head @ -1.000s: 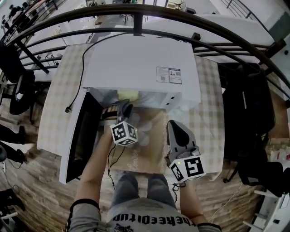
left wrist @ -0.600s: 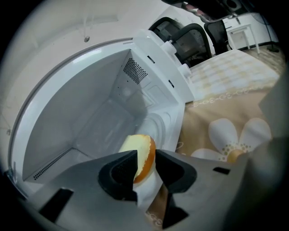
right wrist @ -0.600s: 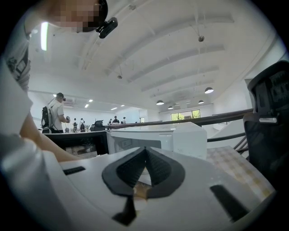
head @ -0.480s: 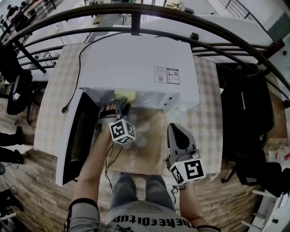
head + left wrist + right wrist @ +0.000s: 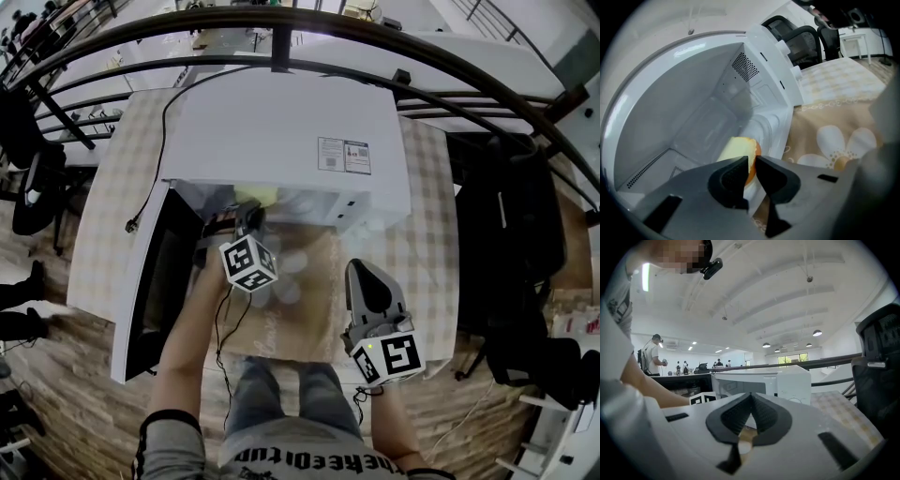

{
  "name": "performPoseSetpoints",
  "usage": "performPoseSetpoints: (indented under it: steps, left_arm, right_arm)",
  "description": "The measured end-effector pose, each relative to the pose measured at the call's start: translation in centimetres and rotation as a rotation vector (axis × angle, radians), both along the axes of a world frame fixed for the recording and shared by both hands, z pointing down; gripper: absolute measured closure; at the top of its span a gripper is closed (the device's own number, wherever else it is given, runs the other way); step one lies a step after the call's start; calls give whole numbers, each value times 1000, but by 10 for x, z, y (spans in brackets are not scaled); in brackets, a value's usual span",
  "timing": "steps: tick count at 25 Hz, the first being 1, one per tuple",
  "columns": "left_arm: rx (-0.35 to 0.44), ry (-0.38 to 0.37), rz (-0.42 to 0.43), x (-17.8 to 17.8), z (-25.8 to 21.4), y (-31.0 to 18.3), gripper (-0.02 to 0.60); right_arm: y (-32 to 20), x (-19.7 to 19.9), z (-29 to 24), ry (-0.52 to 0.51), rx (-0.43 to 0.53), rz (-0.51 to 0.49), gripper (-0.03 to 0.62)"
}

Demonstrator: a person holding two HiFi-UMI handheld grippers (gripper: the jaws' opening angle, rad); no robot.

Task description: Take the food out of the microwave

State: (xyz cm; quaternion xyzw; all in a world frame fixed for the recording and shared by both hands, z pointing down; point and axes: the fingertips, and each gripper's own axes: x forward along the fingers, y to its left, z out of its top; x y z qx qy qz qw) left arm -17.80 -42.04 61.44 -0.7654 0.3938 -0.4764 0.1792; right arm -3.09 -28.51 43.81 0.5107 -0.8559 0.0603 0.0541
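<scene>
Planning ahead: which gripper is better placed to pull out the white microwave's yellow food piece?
The left gripper: inside the microwave, its jaws have just been closing on the food piece; right gripper sits shut outside.

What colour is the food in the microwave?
The food is pale yellow with an orange edge. It shows best in the left gripper view.

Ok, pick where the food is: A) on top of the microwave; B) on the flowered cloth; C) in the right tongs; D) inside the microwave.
D: the food lies inside the open microwave, between the left tongs, whose jaws have just been closing on it.
</scene>
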Motion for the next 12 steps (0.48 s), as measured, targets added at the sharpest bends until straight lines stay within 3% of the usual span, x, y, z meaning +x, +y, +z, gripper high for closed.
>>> performPoseSetpoints:
  steps: [7,12]
  left_arm:
    - [14,-15,17,7,-5,11,549]
    - [74,-43,54,14,-4,21,544]
  right_arm:
    - [2,-2,-1,-1,1,-11,589]
    - [2,-3,-2,-2,2,-21,589]
